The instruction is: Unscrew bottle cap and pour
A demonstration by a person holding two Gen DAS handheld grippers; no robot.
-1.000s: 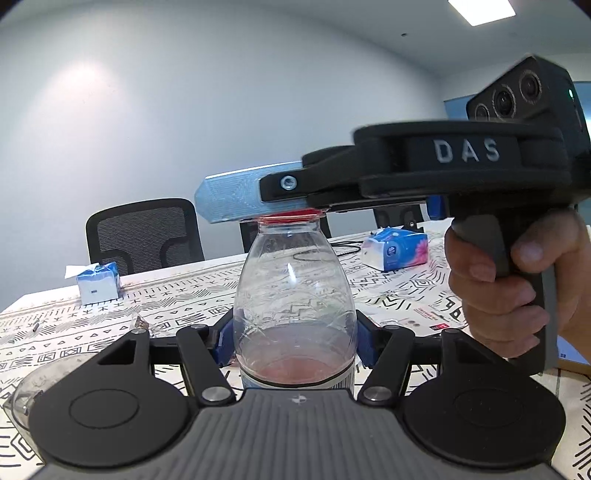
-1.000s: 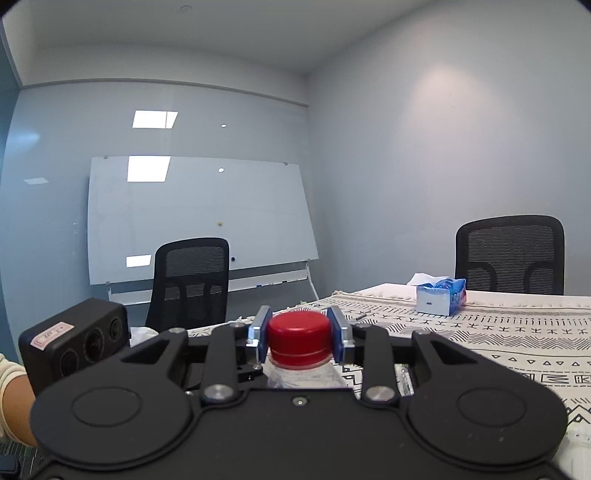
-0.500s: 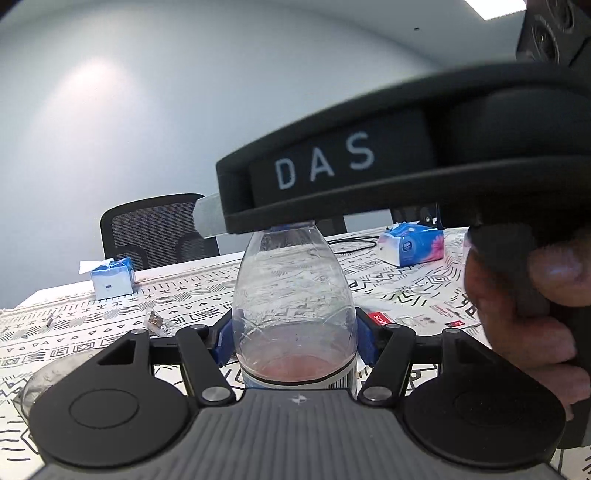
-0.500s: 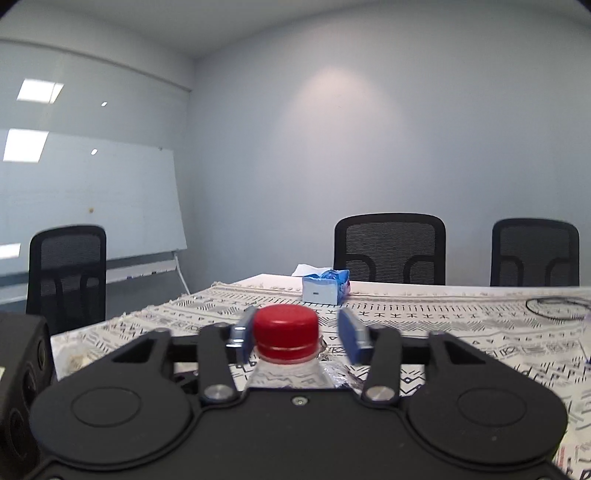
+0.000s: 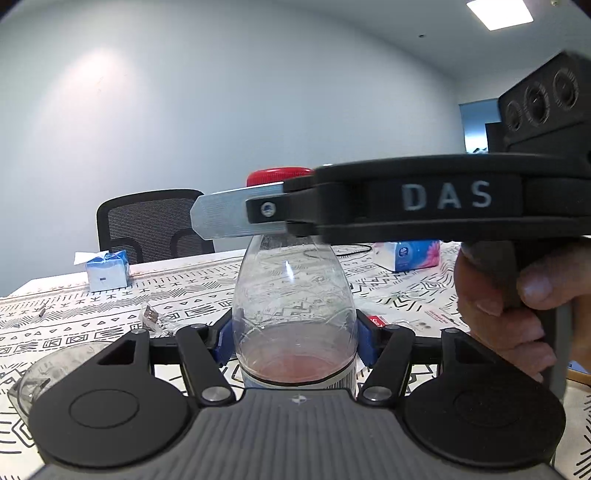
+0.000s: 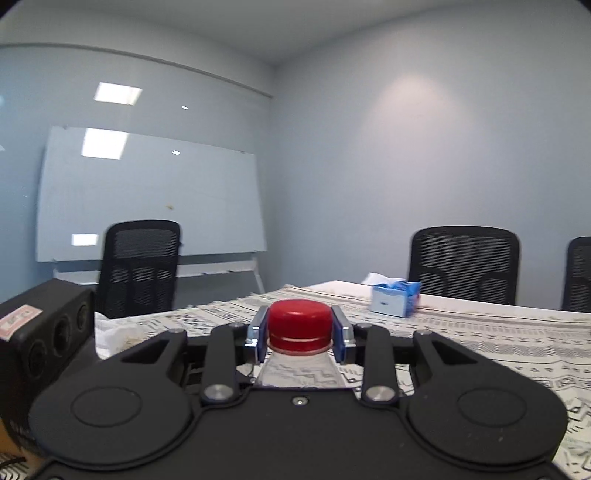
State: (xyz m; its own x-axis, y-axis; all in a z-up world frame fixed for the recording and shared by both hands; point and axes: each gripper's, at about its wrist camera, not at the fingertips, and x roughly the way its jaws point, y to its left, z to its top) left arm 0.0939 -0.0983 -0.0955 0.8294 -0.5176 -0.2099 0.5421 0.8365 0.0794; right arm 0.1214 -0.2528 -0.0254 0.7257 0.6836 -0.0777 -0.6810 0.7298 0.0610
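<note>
Bottle (image 5: 293, 314): clear ribbed plastic, rounded shoulders, a little pink liquid at the bottom, upright on the patterned cloth of the bench (image 5: 74, 314). The left gripper (image 5: 295, 338) is clamped on its lower body, evidently to stop it turning. The right gripper (image 6: 300, 330) has its blue pads pressed against both sides of the smooth red cap (image 6: 299, 323), grasping it for unscrewing. The cap appears seated on the neck. A clear cup (image 5: 40, 373) waits at the left.

Bright ceiling panel (image 5: 499, 14) light; fisheye edge warp; right view soft.
</note>
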